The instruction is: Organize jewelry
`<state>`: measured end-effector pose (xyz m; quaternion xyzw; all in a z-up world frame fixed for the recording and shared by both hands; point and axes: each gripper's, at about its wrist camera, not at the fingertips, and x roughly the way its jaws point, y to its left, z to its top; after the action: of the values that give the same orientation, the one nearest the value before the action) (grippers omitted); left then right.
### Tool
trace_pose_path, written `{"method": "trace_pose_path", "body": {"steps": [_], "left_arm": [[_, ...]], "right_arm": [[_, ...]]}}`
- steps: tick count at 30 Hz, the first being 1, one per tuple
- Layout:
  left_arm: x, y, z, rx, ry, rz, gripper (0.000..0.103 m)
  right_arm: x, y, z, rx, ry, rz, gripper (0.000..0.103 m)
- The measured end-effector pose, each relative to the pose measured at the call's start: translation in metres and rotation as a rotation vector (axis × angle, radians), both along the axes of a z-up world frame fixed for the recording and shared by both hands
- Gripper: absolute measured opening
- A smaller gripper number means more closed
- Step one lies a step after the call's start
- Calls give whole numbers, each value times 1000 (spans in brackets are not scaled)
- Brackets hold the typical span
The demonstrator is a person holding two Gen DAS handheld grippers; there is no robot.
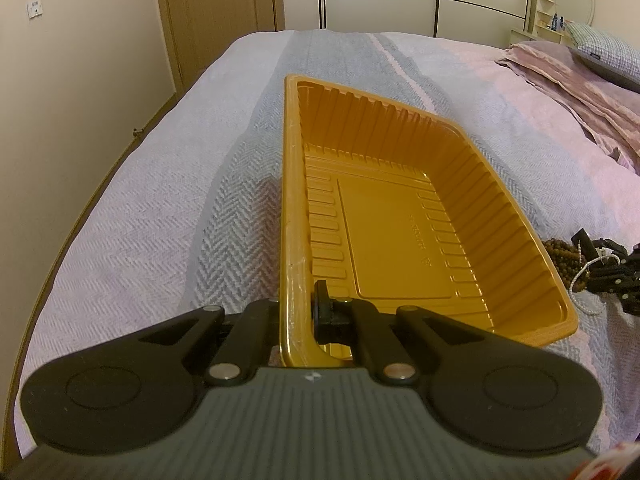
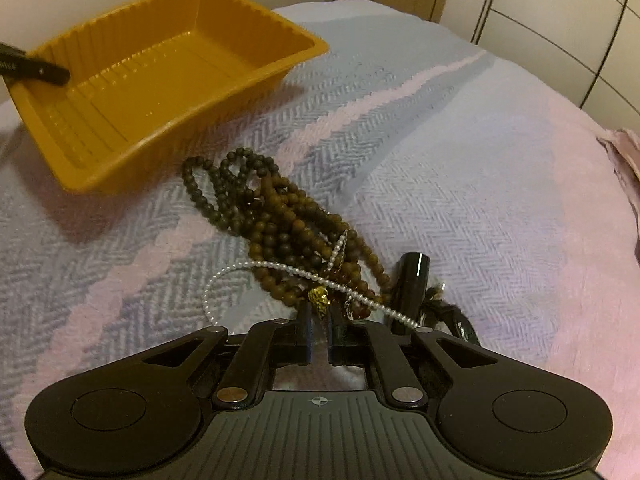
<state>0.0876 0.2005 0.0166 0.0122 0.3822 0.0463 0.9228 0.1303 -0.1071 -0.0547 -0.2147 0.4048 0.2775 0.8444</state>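
An orange plastic tray [image 1: 384,216] lies on the bedspread, nothing in it. My left gripper [image 1: 298,312] is shut on the tray's near wall, one finger inside and one outside. The right wrist view shows the same tray [image 2: 160,80] at upper left with a left finger [image 2: 40,70] on its rim. Just right of the tray lies a tangle of brown bead necklaces [image 2: 280,216] and a thin pearl strand [image 2: 224,276]. My right gripper [image 2: 320,322] stands over the pile's near end, open by a narrow gap. A small gold charm [image 2: 319,299] sits at its tips.
A black glossy cylinder [image 2: 412,280] and a black strap [image 2: 452,316] lie against the pile's right side. Crumpled pink bedding [image 1: 580,92] and a pillow [image 1: 604,52] are at the far right. The bed's edge [image 1: 80,200] falls away on the left, toward a door.
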Motion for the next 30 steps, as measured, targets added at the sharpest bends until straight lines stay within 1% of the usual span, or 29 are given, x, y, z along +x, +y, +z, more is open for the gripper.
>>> {"method": "trace_pose_path", "body": {"steps": [2, 4, 6, 9, 14, 15, 16, 17, 20, 24, 30], "left_arm": [[0, 0, 0, 0, 0, 0, 2], [0, 0, 0, 0, -1, 0, 2], [0, -1, 0, 1, -3, 0, 2], [1, 0, -1, 0, -2, 0, 2], [1, 1, -1, -5, 0, 3, 2], [0, 1, -1, -7, 0, 4, 2], [0, 0, -1, -6, 1, 4, 2], [0, 0, -1, -7, 2, 5, 2], [1, 0, -1, -6, 2, 5, 2], [0, -1, -1, -2, 1, 2, 2], [-1, -3, 2, 20, -6, -7, 2]], "right_arm": [[1, 2, -1, -15, -8, 3, 26], [1, 2, -1, -29, -22, 7, 30], [2, 2, -2, -28, -19, 14, 30], [0, 6, -3, -50, -32, 43, 30], [2, 9, -8, -62, -16, 70, 29], [3, 8, -9, -55, -12, 68, 25], [4, 7, -8, -44, -4, 70, 16], [3, 7, -7, -38, 1, 75, 10], [-4, 8, -2, -41, -23, 80, 10], [-18, 2, 21, -2, -62, 61, 10], [-29, -12, 74, 94, -124, 20, 10]]}}
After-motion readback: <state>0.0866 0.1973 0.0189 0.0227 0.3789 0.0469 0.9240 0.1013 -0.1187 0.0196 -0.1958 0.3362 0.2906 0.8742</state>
